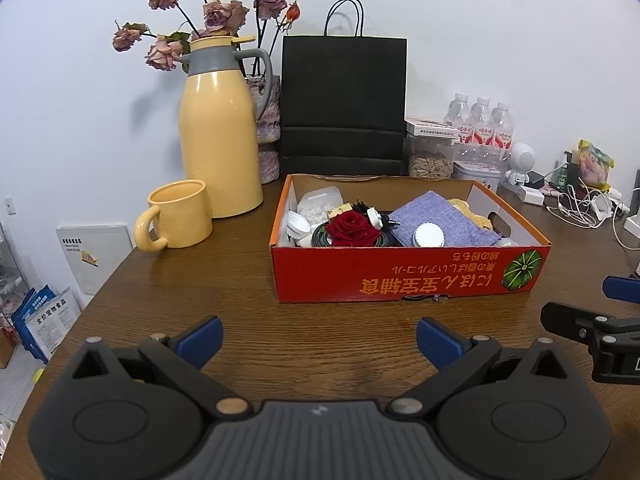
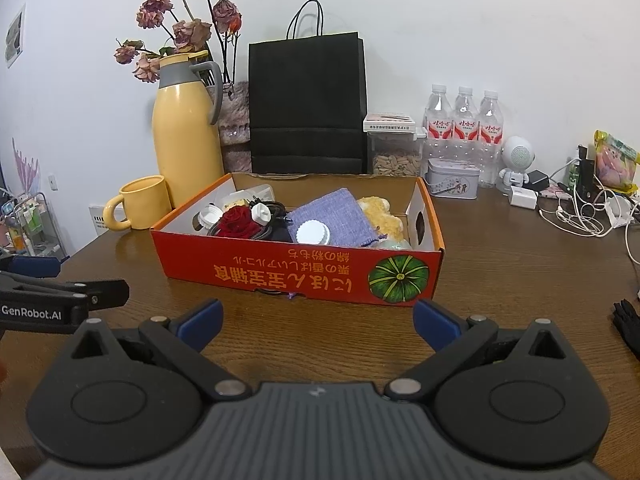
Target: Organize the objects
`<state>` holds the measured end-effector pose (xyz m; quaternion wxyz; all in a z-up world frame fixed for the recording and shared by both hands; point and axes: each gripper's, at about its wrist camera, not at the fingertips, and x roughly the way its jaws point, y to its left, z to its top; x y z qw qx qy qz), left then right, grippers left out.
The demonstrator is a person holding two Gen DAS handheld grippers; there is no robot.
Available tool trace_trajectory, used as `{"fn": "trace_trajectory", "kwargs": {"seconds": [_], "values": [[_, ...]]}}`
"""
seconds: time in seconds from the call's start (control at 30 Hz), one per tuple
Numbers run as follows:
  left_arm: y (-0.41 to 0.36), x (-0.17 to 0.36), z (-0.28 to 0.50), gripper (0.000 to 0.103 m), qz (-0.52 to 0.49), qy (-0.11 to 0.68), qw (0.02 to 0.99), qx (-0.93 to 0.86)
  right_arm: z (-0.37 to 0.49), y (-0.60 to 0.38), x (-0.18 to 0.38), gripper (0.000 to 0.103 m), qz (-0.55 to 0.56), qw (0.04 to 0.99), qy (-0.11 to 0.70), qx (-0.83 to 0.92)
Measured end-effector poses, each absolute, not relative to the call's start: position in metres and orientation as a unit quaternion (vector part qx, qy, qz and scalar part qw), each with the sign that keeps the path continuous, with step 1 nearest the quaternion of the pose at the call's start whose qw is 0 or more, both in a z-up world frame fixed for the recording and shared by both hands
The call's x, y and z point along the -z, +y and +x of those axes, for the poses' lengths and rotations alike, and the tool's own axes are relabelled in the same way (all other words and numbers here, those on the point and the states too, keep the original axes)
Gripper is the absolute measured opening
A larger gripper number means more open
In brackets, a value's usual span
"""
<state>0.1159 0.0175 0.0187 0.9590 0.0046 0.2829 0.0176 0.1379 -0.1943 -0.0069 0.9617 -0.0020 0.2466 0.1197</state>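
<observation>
Inside orange box [image 2: 280, 276]: rose [image 2: 239, 220], purple cloth [image 2: 340, 212].

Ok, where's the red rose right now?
In both wrist views the red rose lies inside the orange cardboard box, toward its left half, on a dark coiled cable left of the purple cloth.

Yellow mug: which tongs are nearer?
Left, judging by the views. The left tongs sit in front of the yellow mug, slightly to its right; the right tongs are farther right, before the red box.

Cluttered orange box [image 1: 408, 276] on table [image 1: 200, 288]
</observation>
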Motion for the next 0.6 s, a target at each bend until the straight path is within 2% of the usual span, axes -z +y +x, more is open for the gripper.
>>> {"fn": "trace_trajectory", "kwargs": {"seconds": [0.6], "values": [[0.0165, -0.0176, 0.1151, 0.103, 0.003, 0.281, 0.959, -0.017, 0.1375, -0.1940, 0.0067, 0.103, -0.002, 0.962, 0.247, -0.119]]}}
